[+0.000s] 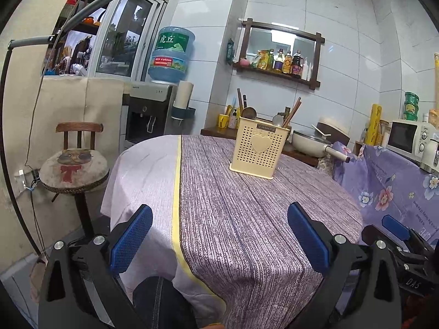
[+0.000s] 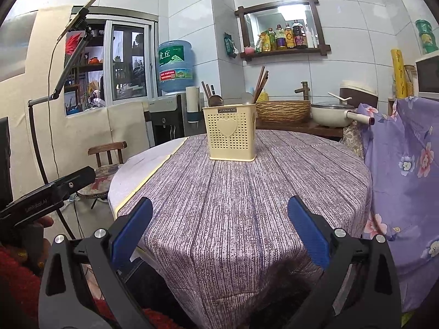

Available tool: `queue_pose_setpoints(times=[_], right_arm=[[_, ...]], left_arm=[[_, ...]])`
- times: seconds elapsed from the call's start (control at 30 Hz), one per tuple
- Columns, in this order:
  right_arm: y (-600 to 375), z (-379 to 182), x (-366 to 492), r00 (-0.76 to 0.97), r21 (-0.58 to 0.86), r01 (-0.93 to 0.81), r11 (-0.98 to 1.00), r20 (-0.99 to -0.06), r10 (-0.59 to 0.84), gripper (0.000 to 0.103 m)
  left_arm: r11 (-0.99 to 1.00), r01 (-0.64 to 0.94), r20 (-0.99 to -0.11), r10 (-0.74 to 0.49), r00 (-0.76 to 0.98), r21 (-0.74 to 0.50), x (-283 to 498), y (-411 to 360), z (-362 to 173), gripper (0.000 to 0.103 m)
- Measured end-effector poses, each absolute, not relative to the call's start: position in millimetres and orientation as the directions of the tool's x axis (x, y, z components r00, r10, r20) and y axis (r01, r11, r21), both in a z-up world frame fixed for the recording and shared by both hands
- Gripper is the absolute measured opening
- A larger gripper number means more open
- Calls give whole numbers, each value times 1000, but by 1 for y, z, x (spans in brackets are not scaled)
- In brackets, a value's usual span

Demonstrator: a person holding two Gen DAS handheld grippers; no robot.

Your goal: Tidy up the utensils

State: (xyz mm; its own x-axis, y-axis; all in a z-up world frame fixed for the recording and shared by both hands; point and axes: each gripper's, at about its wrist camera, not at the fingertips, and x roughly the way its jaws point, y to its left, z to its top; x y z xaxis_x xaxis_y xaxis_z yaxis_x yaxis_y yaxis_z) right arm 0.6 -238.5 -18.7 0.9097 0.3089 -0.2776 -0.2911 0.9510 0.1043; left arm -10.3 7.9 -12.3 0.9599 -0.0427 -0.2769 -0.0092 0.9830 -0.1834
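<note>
Both my claws, left (image 1: 219,235) and right (image 2: 219,233), are spread wide, gripping nothing, at the table's (image 2: 247,192) near edge. The holder (image 2: 233,134) sits toward the far edge. It looks light, so I reckon nudging a chopstick (image 2: 259,83) could tip it.

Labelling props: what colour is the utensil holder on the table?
Cream-yellow utensil holder, perforated with a heart; clearest in the right wrist view.
</note>
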Motion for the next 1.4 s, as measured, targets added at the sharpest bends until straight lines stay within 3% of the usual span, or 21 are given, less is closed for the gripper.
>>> queue_pose_setpoints(times=[1.4], right_arm=[[-236,-18,2,897,104,-315,943,-293,332,97]], left_arm=[[985,-10,-254,-35,967,-175,-14,8,-5,98]])
